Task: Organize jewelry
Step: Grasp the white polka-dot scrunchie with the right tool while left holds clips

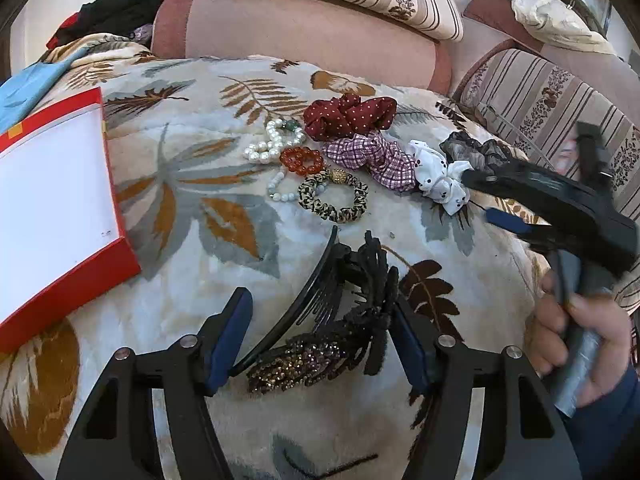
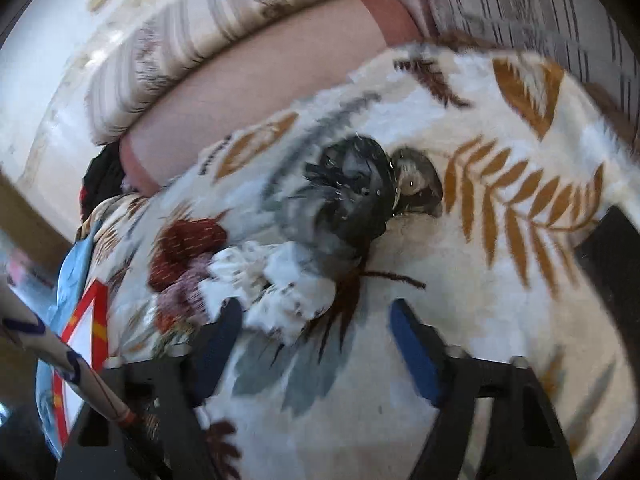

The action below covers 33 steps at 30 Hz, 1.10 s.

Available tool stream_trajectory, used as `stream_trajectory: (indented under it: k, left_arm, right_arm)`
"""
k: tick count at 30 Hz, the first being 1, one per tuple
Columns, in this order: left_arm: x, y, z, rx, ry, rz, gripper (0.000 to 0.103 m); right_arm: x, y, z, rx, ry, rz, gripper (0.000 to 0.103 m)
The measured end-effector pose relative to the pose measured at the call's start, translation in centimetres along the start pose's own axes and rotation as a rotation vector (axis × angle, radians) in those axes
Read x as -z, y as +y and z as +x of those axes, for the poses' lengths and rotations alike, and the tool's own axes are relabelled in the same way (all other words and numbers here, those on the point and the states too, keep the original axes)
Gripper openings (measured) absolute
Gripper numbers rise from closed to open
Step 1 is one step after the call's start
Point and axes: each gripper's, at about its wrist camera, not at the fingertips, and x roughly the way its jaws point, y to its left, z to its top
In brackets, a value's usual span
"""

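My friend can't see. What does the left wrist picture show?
The open left gripper straddles a black beaded hair clip on a leaf-patterned fleece blanket. Beyond lie fabric scrunchies and bead bracelets, with a red-edged white box left.

box [image 1: 72, 248]: red, white inside | scrunchie [image 1: 350, 116]: maroon, white dots | blanket [image 1: 224, 264]: cream, leaf print

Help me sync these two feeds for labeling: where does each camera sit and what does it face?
Left wrist: on the left gripper, open around a black hair clip, facing the sofa; the right gripper and hand show.
Right wrist: on the right gripper, open, tilted, blurred, above the blanket.
Shared: white scrunchie, red box.
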Motion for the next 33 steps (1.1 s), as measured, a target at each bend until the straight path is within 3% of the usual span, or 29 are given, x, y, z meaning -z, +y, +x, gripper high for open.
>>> stream_trajectory:
  k: [3, 4, 5, 19, 33]
  left_arm:
    - [0.2, -0.1, -0.3, -0.005, -0.010, -0.004, 0.065]
    - [0.2, -0.2, -0.4, -0.008, -0.013, -0.003, 0.065]
    - [0.3, -0.2, -0.6, -0.008, -0.018, -0.004, 0.065]
    - [0.6, -1.2, -4.7, 0.035, -0.081, -0.007, 0.064]
    - [1.4, -1.1, -9.5, 0.003, -0.147, -0.015, 0.064]
  right_arm:
    - [-0.2, 0.0, 1.9, -0.014, 0.011, -0.017, 0.043]
    - [-0.1, 0.3, 1.9, -0.042, 0.019, -0.044, 0.014]
    - [0.0, 0.4, 1.9, -0.057, 0.032, -0.049, 0.009]
    - [7.3, 3.2, -7.4, -0.158, -0.035, -0.201, 0.009]
    - [8.8, 4.9, -11.8, -0.188, -0.058, -0.241, 0.009]
